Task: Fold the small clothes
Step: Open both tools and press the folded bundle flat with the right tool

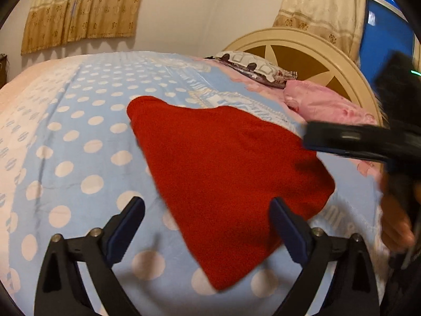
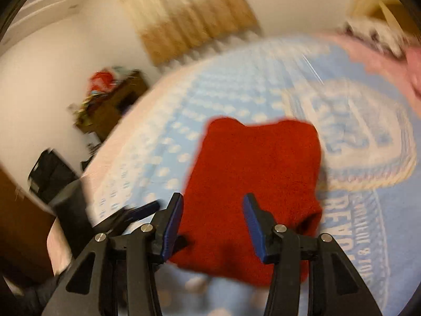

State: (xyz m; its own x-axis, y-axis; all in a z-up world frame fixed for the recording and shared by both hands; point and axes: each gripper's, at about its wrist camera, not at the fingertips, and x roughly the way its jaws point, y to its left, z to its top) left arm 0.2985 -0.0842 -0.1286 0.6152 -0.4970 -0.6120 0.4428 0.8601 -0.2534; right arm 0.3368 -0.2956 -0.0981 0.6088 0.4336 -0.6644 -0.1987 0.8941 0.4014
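One red cloth (image 1: 226, 179) is laid flat on the bed (image 1: 79, 137), roughly mid-bed on the blue dotted sheet, already folded into a compact shape. Two grippers are seen. The left gripper (image 1: 208, 226) is held just above the cloth's near edge, fingers spread wide with nothing between them. The right gripper (image 2: 213, 226) is hung over the cloth too, fingers apart and gripping nothing; its view is pretty blurred. Up by the headboard (image 1: 302, 50), one pink bundle (image 1: 323, 102) and one patterned pillow (image 1: 252, 64) can be made out. Two curtains (image 1: 79, 8) are hung behind.
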